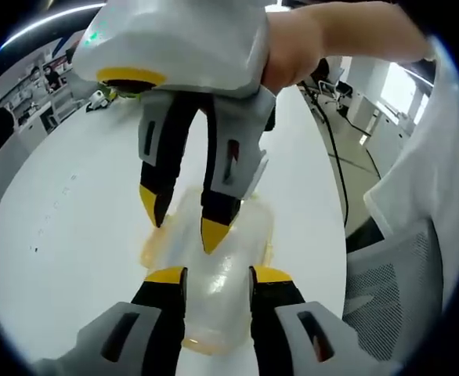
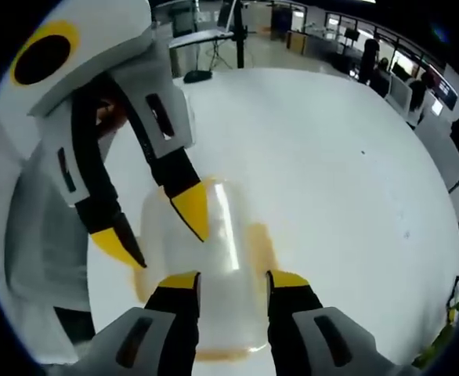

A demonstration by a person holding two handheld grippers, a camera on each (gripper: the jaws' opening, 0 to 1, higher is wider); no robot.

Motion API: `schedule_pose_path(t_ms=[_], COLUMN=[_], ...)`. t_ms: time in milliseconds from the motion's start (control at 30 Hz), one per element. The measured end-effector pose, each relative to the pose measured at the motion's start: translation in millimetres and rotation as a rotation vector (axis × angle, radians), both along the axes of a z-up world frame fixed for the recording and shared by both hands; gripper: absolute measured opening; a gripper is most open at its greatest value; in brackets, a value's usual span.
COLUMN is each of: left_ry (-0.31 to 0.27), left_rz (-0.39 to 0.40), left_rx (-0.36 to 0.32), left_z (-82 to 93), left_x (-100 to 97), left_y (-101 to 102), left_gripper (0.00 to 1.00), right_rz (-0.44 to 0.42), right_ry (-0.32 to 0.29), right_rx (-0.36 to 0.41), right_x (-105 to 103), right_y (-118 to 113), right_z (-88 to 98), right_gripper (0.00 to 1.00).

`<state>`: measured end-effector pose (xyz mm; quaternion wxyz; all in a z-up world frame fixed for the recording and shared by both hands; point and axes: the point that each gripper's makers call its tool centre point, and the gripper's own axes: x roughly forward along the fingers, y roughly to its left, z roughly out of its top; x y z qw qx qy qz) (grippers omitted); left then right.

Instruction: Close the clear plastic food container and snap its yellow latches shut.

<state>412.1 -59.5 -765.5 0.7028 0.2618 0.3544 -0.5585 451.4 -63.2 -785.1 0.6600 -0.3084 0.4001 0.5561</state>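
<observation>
A: Where does the clear plastic food container with yellow latches [image 1: 210, 274] sit?

B: It lies on the round white bench [image 1: 65, 204], between the two grippers. In the left gripper view it stretches from the left gripper [image 1: 218, 276] at the bottom up to the right gripper [image 1: 184, 219], which comes down from the top in a person's hand [image 1: 292, 55].

A: How do the left gripper's jaws stand?

B: They are parted, one yellow tip on each side of the container's near end. Whether they touch the plastic cannot be told.

A: And the right gripper?

B: In the right gripper view its jaws [image 2: 233, 280] are spread as well, straddling the near end of the container [image 2: 206, 258]. The left gripper [image 2: 163, 231] reaches in from the upper left, its yellow tips apart over the far end of the lid.

A: The latches?

B: A yellow-orange strip [image 2: 261, 243] shows along the container's side, another at its near edge. Whether they are snapped cannot be told.

A: Anything around the bench?

B: A grey mesh office chair [image 1: 386, 298] just beside it, and office desks well behind.
</observation>
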Motion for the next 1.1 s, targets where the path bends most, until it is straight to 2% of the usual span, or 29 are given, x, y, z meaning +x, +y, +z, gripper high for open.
schedule_pose_path(t_ms=[67, 100, 133, 167, 200, 233, 267, 400, 567, 800, 900, 1100], left_ry=[0.036, 0.033, -0.003, -0.028, -0.075, -0.026, -0.001, -0.043, -0.041, -0.042, -0.02, -0.037], left_rz=[-0.012, -0.036, -0.093, -0.116, -0.121, -0.093, -0.07, -0.096, -0.055, -0.051, -0.06, -0.065], left_rx=[0.027, 0.049, 0.092, 0.111, 0.075, 0.081, 0.06, 0.08, 0.055, 0.056, 0.043, 0.052], left_z=[-7.2, -11.2, -16.4, -18.7, -14.6, -15.9, -14.3, -15.0, -14.9, -15.1, -14.5, -15.8], left_x=[-8.2, -12.4, -15.5, -15.8, -12.7, -19.3, -19.0, -17.6, -17.1, -19.1, -23.4, -23.3], left_y=[1.2, 2.4, 5.7, 7.0, 1.1, 3.0, 0.2, 1.3, -1.7, -2.3, -5.4, -4.9], left_gripper=[0.39, 0.4, 0.39, 0.36, 0.35, 0.36, 0.38, 0.37, 0.37, 0.33, 0.39, 0.4], right_rz=[0.004, 0.006, 0.008, 0.008, 0.01, 0.009, 0.01, 0.01, 0.017, 0.046, 0.055, 0.07], right_ry=[0.004, 0.005, 0.006, 0.007, 0.007, 0.008, 0.009, 0.017, 0.027, 0.071, 0.088, 0.115], right_rx=[0.0, -0.002, -0.004, -0.007, -0.01, -0.012, -0.012, -0.014, -0.019, -0.037, -0.042, -0.055], right_x=[0.2, 0.2, -0.5, -0.6, -0.7, -0.8, -0.8, 0.6, 0.2, 1.7, 2.6, 2.0], right_y=[0.1, 0.2, 0.1, 0.4, 0.6, 0.5, 0.5, 0.1, 0.2, 1.3, 1.6, 1.7], right_z=[-0.3, -0.5, -0.2, -0.3, -0.5, -0.2, 0.0, -1.0, -1.1, -3.3, -4.2, -5.2], right_gripper=[0.32, 0.32, 0.32, 0.32, 0.32, 0.32, 0.32, 0.32, 0.32, 0.32, 0.33, 0.33])
